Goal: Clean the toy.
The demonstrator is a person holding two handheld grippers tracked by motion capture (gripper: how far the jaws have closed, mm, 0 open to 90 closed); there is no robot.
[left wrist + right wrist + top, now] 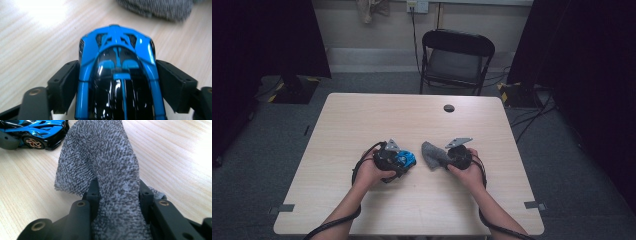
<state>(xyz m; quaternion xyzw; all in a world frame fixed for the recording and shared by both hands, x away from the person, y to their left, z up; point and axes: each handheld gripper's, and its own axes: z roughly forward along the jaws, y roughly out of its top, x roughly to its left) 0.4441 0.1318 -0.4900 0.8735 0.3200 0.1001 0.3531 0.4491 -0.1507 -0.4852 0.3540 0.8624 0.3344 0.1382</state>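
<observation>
While both forearms come in from the near edge of the table (362, 115) and angle slightly inward, we see each hand wrapped around its tool, the two held close together near the table's middle. Our left gripper (404, 161) points toward the right one, lying low and nearly level over the wood, and its jaws sit against the two flanks of a blue toy car (117, 75), clasping it across its width. The car's long axis runs straight along that gripper's own line, one end pointing away from the hand toward the grey cloth (155, 8) just ahead; which end is the nose we cannot tell. Our right gripper (118, 192) points back toward the left one and pinches a bunched fold of the cloth (100, 157) between its jaws. The rest of the cloth rises and spreads ahead of those jaws, its far edge reaching near the car (35, 132), which stands on its wheels beyond and to that gripper's left.
</observation>
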